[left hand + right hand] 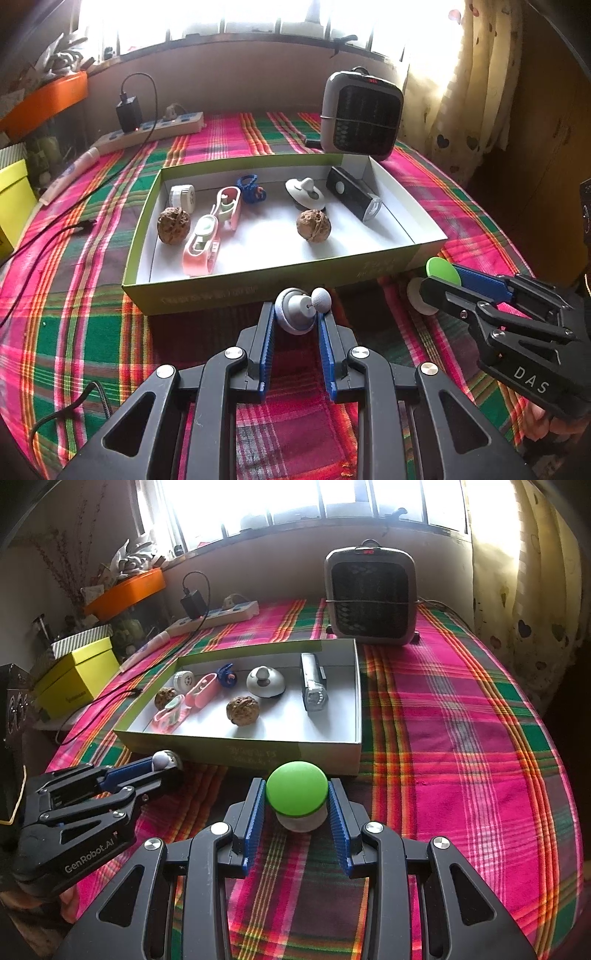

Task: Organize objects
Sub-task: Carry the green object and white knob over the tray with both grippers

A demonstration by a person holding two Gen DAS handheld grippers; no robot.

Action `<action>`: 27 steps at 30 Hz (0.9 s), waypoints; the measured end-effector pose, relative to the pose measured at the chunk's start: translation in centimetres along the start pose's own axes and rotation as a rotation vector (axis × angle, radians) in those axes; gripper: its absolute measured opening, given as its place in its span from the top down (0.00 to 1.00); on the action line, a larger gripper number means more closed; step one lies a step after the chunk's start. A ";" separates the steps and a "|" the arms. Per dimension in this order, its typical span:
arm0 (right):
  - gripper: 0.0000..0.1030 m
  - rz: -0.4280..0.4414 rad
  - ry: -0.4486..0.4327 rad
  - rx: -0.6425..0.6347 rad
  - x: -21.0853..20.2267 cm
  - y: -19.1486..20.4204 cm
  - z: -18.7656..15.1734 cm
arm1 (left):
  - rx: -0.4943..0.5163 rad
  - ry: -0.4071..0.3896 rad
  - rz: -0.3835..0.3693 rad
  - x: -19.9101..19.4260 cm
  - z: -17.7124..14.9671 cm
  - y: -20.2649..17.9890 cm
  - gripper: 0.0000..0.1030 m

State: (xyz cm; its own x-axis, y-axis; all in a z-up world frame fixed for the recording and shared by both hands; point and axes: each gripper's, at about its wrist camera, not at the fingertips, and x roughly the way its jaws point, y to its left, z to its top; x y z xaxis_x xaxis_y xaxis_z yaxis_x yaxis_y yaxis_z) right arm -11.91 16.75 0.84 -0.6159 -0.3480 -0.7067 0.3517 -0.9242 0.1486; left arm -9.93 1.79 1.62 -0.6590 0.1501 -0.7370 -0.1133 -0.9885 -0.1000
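Observation:
A shallow green box point(236, 291) point(354, 686) with a white inside lies on the plaid cloth. It holds two walnuts point(313, 226), two pink clips point(202, 246), a white round reel point(181, 198), a blue toy point(250, 188), a white knob lid point(305, 192) and a black flashlight point(354, 198). My left gripper point(295, 314) point(162, 766) is shut on a grey-white knob piece point(299, 314) just in front of the box's near wall. My right gripper point(297, 797) point(439, 284) is shut on a green-topped white cap point(297, 788) by the box's near right corner.
A grey fan heater point(360, 114) point(371, 596) stands behind the box. A power strip point(147, 131) with a black charger and cables lies at the back left. A yellow box point(75, 681) and an orange tray point(125, 590) sit to the left. Curtains hang right.

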 end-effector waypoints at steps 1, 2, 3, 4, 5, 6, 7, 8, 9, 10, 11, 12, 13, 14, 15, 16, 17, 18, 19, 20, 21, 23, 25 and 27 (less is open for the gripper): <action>0.66 0.002 0.000 0.000 0.0 0.0 0.0 | 0.000 0.000 -0.001 0.0 0.0 0.0 0.80; 0.66 0.005 0.000 0.002 0.0 0.0 0.0 | 0.002 -0.001 -0.002 -0.1 0.0 -0.1 0.80; 0.66 0.005 0.001 0.003 -0.1 0.0 0.0 | 0.002 -0.001 -0.003 -0.1 0.0 -0.1 0.80; 0.66 0.005 0.000 0.003 -0.1 0.0 -0.1 | 0.001 -0.001 -0.002 -0.1 -0.1 -0.1 0.80; 0.66 0.004 -0.002 0.003 -0.2 0.0 -0.1 | 0.001 -0.001 -0.003 -0.1 -0.1 -0.1 0.80; 0.66 0.005 -0.002 0.004 -0.2 0.0 -0.1 | 0.002 0.000 -0.002 -0.1 -0.1 -0.2 0.80; 0.66 0.004 -0.003 0.005 -0.2 0.0 -0.1 | 0.003 0.001 -0.002 -0.2 -0.2 -0.2 0.80; 0.66 0.005 -0.004 0.006 -0.3 0.0 -0.1 | 0.003 0.001 -0.001 -0.2 -0.2 -0.3 0.80; 0.66 0.005 -0.005 0.005 -0.4 0.1 -0.1 | 0.003 -0.001 -0.002 -0.2 -0.2 -0.3 0.80; 0.66 0.005 -0.006 0.003 -0.4 0.1 -0.1 | 0.003 -0.003 -0.003 -0.3 -0.2 -0.3 0.80; 0.66 0.006 -0.009 0.002 -0.5 0.2 -0.1 | 0.004 -0.006 -0.002 -0.4 -0.2 -0.4 0.80; 0.66 0.008 -0.014 0.001 -0.7 0.2 0.0 | 0.005 -0.010 -0.004 -0.6 -0.2 -0.5 0.80; 0.66 0.010 -0.018 0.000 -0.8 0.3 0.1 | 0.007 -0.013 -0.005 -0.7 -0.1 -0.5 0.80; 0.66 0.011 -0.021 -0.003 -0.9 0.4 0.1 | 0.008 -0.018 -0.006 -0.9 -0.1 -0.6 0.80; 0.66 0.013 -0.024 -0.004 -1.0 0.4 0.2 | 0.009 -0.022 -0.008 -1.1 0.0 -0.5 0.80; 0.66 0.016 -0.026 -0.005 -1.1 0.5 0.3 | 0.011 -0.025 -0.010 -1.2 0.1 -0.6 0.80; 0.66 0.019 -0.028 -0.005 -1.2 0.5 0.4 | 0.013 -0.029 -0.011 -1.3 0.1 -0.6 0.80; 0.66 0.020 -0.033 -0.006 -1.3 0.5 0.5 | 0.013 -0.034 -0.012 -1.4 0.2 -0.6 0.80; 0.66 0.020 -0.038 -0.007 -1.4 0.5 0.6 | 0.013 -0.038 -0.011 -1.5 0.3 -0.6 0.80; 0.66 0.020 -0.042 -0.009 -1.5 0.5 0.7 | 0.011 -0.043 -0.010 -1.6 0.4 -0.6 0.80; 0.66 0.021 -0.045 -0.009 -1.5 0.5 0.9 | 0.010 -0.046 -0.010 -1.7 0.5 -0.5 0.80; 0.66 0.023 -0.050 -0.010 -1.6 0.5 1.0 | 0.015 -0.050 -0.006 -1.8 0.6 -0.5 0.80; 0.66 0.025 -0.051 -0.014 -1.6 0.6 1.3 | 0.018 -0.053 -0.006 -1.8 0.8 -0.6 0.80; 0.66 0.023 -0.055 -0.017 -1.6 0.6 1.4 | 0.014 -0.056 -0.005 -1.9 0.9 -0.5 0.80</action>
State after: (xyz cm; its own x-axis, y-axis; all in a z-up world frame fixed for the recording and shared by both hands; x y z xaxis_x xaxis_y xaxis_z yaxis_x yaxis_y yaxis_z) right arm -11.71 16.47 3.05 -0.6449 -0.3781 -0.6642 0.3781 -0.9131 0.1527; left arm -9.34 2.00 3.66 -0.6992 0.1567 -0.6975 -0.1271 -0.9874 -0.0943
